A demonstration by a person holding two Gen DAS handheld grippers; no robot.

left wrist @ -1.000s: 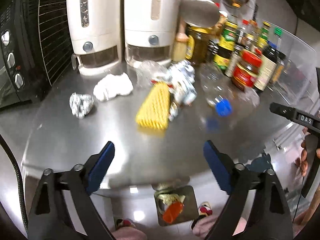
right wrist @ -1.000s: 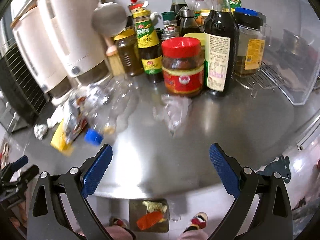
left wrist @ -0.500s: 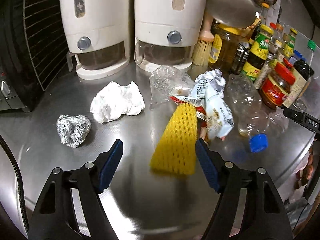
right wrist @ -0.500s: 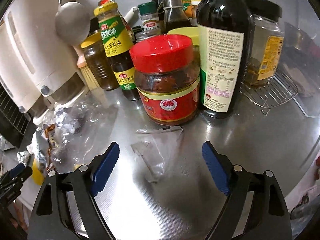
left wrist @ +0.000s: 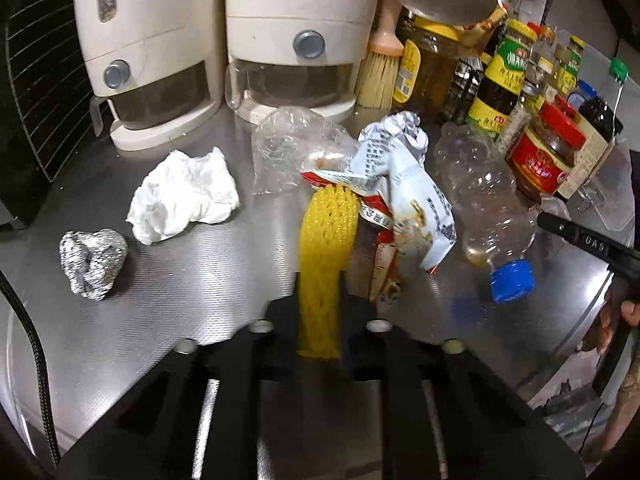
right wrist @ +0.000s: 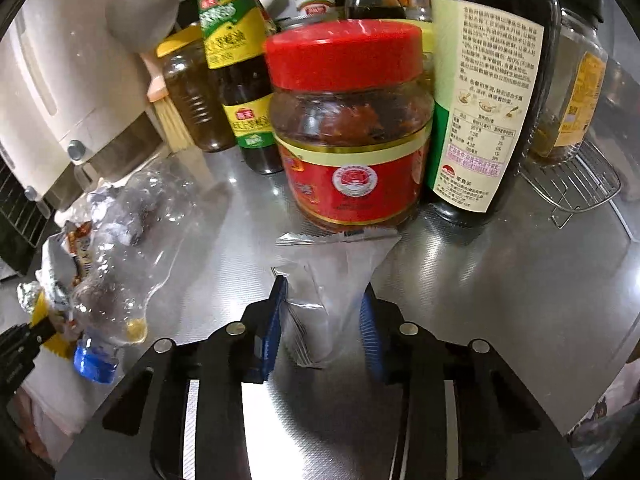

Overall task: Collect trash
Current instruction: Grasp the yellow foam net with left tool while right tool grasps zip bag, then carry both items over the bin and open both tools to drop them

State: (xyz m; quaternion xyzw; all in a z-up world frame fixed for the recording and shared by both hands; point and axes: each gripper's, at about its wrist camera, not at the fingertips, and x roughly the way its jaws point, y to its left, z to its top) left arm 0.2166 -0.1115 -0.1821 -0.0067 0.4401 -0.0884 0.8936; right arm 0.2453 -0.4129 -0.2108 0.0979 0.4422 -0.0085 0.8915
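Observation:
My left gripper (left wrist: 320, 320) is shut on the near end of a yellow foam net sleeve (left wrist: 326, 248) that lies on the steel counter (left wrist: 192, 320). Beside the sleeve lie a crumpled snack wrapper (left wrist: 404, 192), a clear plastic bag (left wrist: 292, 148), a crushed clear bottle with a blue cap (left wrist: 488, 208), a white tissue wad (left wrist: 184, 196) and a foil ball (left wrist: 92, 260). My right gripper (right wrist: 324, 328) is shut on a clear plastic wrapper (right wrist: 332, 280) in front of a red-lidded jar (right wrist: 348, 128). The bottle also shows in the right wrist view (right wrist: 128, 248).
Two white dispensers (left wrist: 224, 40) stand at the back, with a black oven rack (left wrist: 36, 64) on the left. Sauce bottles and jars (right wrist: 480, 80) crowd the back right. A wire rack (right wrist: 572, 188) sits to the right. The counter's front edge is close behind both grippers.
Both grippers moved forward and closed: the left onto the yellow net sleeve, the right onto the clear wrapper. Both were open half a second ago.

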